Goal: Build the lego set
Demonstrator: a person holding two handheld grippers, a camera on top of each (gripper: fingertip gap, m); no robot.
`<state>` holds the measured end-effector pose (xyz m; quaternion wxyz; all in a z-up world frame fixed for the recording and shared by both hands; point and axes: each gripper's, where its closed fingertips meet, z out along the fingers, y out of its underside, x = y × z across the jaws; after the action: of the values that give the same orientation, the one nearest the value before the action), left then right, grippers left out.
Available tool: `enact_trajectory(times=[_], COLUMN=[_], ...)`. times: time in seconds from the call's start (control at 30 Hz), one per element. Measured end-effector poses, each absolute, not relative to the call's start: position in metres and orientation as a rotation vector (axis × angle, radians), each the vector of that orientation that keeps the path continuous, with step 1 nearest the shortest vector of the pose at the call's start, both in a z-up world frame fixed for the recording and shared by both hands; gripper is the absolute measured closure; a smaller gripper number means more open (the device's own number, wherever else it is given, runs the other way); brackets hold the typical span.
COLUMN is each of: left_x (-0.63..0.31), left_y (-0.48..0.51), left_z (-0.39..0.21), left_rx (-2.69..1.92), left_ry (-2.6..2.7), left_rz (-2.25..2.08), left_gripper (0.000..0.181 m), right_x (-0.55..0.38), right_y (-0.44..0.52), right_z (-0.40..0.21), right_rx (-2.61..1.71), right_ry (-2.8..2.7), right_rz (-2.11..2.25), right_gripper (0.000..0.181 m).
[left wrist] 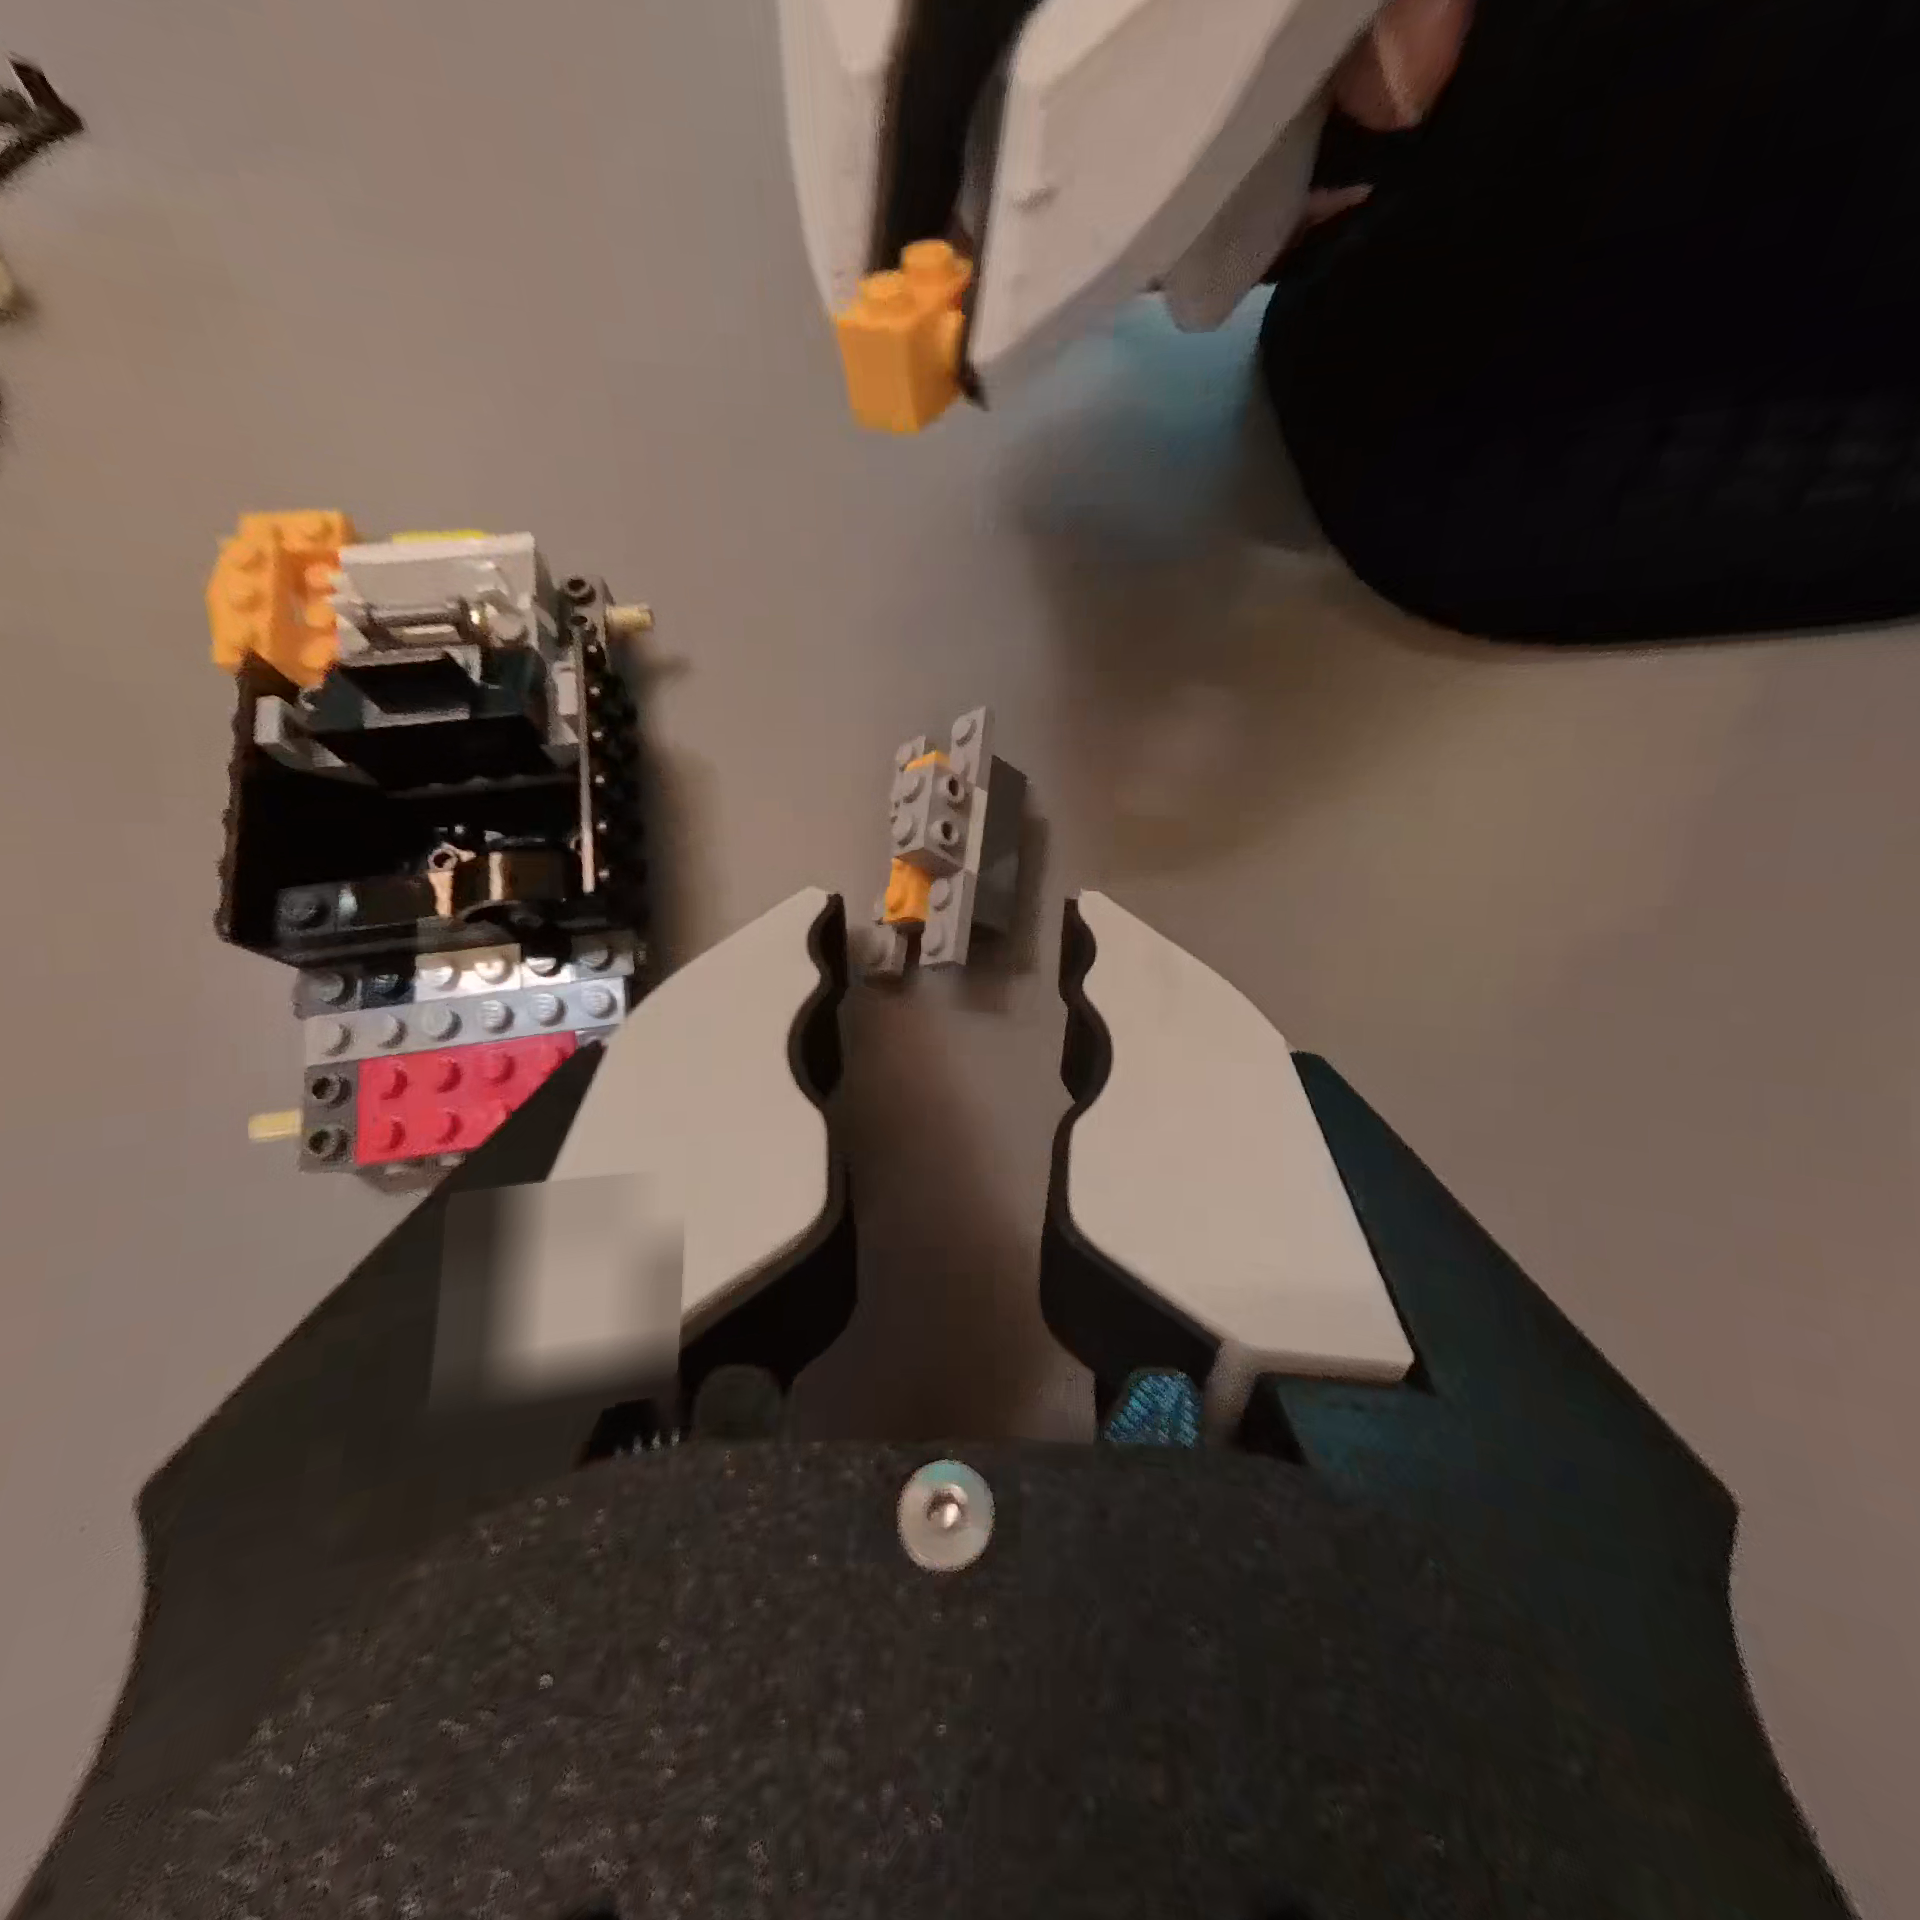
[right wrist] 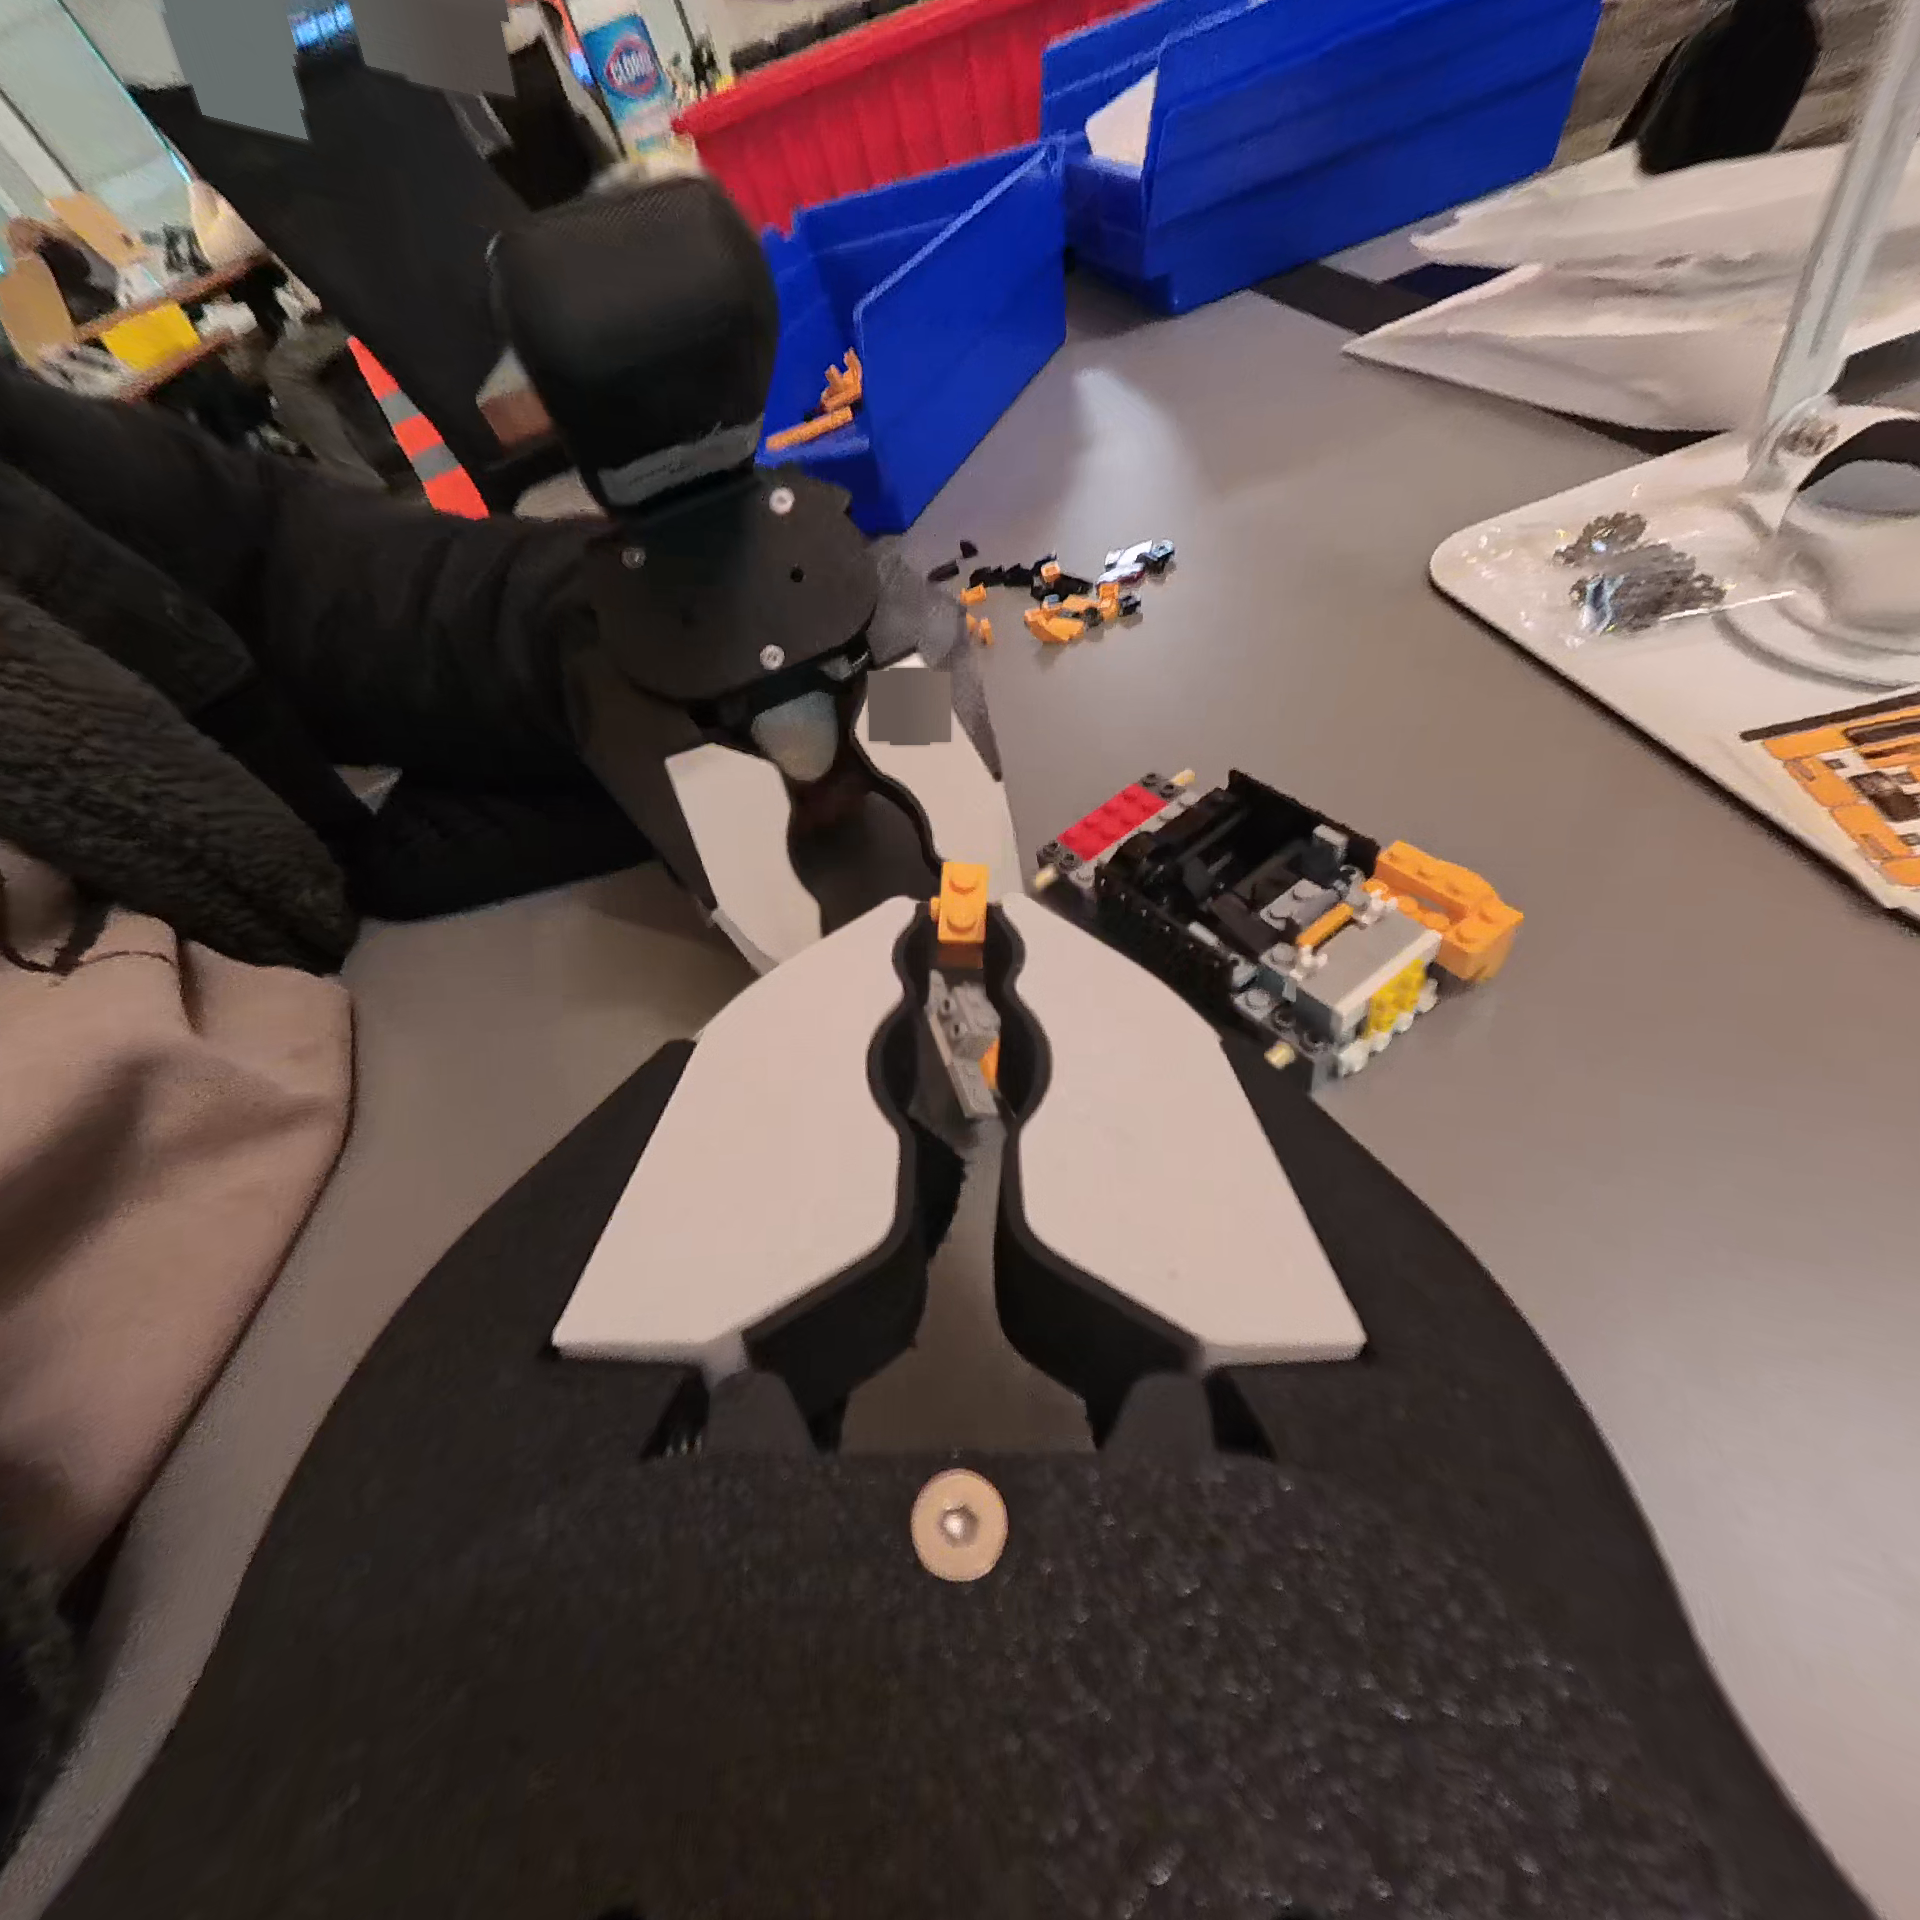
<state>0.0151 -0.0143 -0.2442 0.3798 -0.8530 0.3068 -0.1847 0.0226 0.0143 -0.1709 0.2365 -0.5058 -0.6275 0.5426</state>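
My right claw (right wrist: 961, 920) pinches an orange brick (right wrist: 962, 902) at frame centre; my left claw (left wrist: 948, 920) gapes empty beside a grey subassembly (left wrist: 951, 836) on the table (left wrist: 1455, 883).

The left wrist view looks almost straight down at the grey surface (left wrist: 520, 312) from close above, its own fingers (left wrist: 727, 1039) at lower centre. The right wrist view sits low, facing across the surface toward blue bins (right wrist: 1299, 156) at the top. Both views share the half-built model (left wrist: 436, 831) (right wrist: 1278, 914) and small grey piece (left wrist: 945, 842) (right wrist: 961, 1039).
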Motion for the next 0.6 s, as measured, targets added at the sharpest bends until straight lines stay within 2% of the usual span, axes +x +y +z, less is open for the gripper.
enact_trajectory(times=[0.17,0.37,0.6], left_x=[0.017,0.019,0.026], left_y=[-0.008,-0.009,-0.015], left_z=[-0.25,-0.25,-0.246], left_rx=[-2.231,-2.15,-1.968], left_ry=[0.793,0.934,1.164], left_rz=[-0.424,-0.245,-0.058], left_gripper=[0.154,0.155,0.155], right_x=[0.031,0.047,0.045], right_y=[0.005,-0.002,-0.01], right_z=[-0.182,-0.214,-0.221], right_rx=[-1.346,-1.31,-1.298], right_ry=[-1.861,-2.08,-2.138], right_rz=[1.411,1.215,1.18], right_gripper=[0.172,0.172,0.172])
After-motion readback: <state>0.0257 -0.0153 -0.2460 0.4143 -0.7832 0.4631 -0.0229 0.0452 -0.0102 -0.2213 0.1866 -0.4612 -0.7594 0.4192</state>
